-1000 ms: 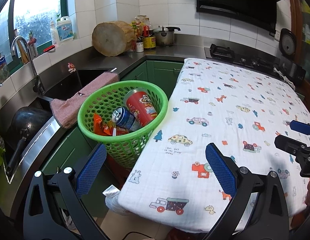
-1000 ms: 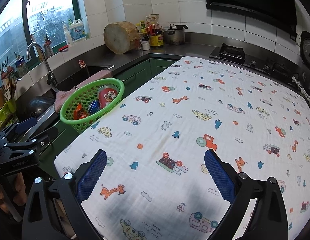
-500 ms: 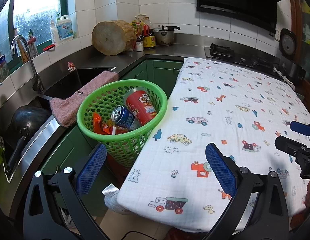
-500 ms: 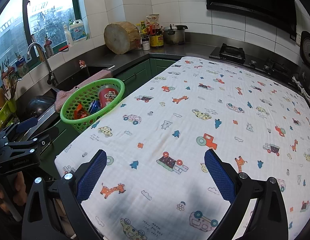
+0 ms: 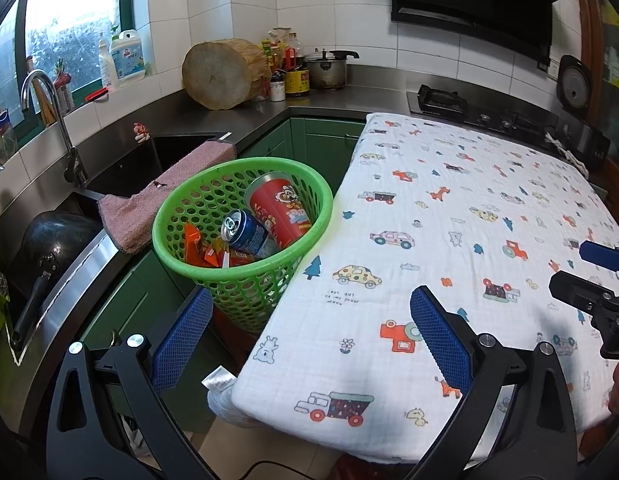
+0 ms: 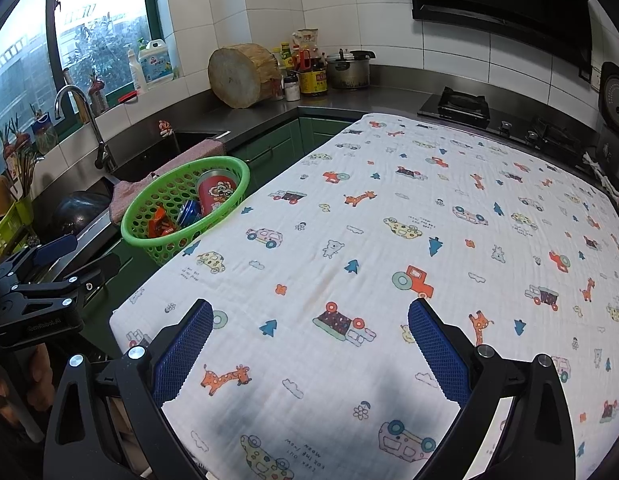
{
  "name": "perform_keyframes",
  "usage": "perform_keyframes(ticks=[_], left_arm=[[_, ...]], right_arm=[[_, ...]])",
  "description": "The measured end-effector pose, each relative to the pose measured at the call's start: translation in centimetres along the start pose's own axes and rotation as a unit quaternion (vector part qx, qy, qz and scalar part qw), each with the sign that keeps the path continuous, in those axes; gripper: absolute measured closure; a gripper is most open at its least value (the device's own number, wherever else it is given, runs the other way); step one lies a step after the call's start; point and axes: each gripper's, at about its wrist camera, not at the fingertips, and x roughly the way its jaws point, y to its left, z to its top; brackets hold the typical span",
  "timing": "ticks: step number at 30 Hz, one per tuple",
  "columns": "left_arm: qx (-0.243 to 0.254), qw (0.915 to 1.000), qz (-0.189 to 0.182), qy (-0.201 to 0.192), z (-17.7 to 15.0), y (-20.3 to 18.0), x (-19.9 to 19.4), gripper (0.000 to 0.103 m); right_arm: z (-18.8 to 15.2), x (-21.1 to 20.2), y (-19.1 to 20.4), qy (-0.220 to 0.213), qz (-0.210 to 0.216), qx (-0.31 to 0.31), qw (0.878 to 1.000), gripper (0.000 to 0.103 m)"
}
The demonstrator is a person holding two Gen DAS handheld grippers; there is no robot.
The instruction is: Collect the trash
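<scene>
A green perforated basket stands beside the table's left edge. It holds a red snack tube, a blue drink can and orange wrappers. The basket also shows in the right wrist view. My left gripper is open and empty, just in front of the basket and the table's near left corner. My right gripper is open and empty above the table's near part. The table carries a white cartoon-print cloth with no trash visible on it.
A pink towel hangs over the sink edge behind the basket. A black wok lies at the left. A wooden block, bottles and a pot stand on the back counter. A gas hob lies behind the table.
Both views have shifted only slightly. Both grippers stay open and empty; the basket's contents have not moved.
</scene>
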Motion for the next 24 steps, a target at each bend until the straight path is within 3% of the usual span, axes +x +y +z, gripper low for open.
perform_keyframes(ticks=[24], left_arm=[[0.001, 1.0, 0.0, 0.0, -0.13, -0.22, -0.04, 0.005]], right_arm=[[-0.35, -0.02, 0.12, 0.002, 0.001, -0.001, 1.0, 0.008]])
